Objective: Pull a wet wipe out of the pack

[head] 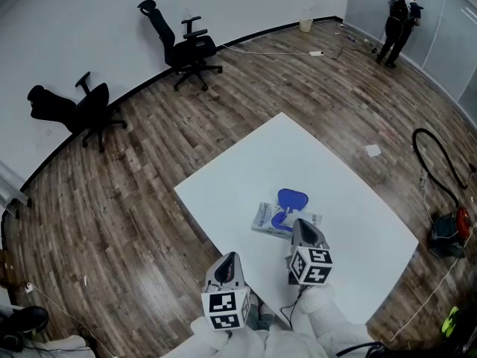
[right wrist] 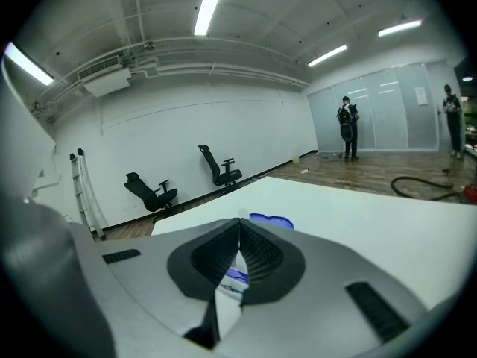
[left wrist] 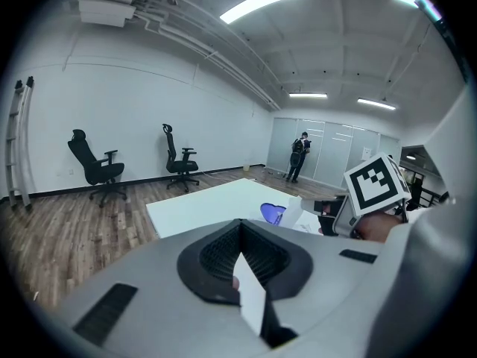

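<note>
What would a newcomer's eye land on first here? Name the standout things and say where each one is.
The white table stands alone mid-floor, with the wet wipe pack, blue flap open, on its near half. The right gripper is shut on a white wipe just above the pack, with the left gripper shut at the table's near edge. One black office chair and a second stand by the far wall.

Head camera high, looking steeply down on the table (head: 313, 162), two low cameras looking across it, all showing the chairs (head: 190, 51).
</note>
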The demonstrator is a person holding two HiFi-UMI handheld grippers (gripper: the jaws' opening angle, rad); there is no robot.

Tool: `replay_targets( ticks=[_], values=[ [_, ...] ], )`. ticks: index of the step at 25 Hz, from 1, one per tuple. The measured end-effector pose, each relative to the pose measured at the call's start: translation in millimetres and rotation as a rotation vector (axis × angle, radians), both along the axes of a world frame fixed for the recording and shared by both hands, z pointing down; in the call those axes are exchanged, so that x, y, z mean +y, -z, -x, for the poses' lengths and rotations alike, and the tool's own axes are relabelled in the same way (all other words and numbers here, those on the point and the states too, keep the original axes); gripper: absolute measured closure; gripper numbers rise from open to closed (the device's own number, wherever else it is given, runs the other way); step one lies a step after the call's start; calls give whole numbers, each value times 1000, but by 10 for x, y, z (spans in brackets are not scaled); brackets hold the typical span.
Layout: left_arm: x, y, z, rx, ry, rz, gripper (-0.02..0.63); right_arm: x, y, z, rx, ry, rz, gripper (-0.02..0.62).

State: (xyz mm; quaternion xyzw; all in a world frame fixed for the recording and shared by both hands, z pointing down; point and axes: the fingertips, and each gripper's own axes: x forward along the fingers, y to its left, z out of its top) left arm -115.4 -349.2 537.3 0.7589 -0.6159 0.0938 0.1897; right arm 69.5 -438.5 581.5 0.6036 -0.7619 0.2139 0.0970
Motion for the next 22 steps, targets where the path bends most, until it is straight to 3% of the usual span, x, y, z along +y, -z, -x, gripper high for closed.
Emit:
replay_targets(
  ticks=[22],
  values=[
    [374, 233, -253, 3, -46, -69, 610, 429, 489, -252, -70, -29, -115, 583]
  ],
)
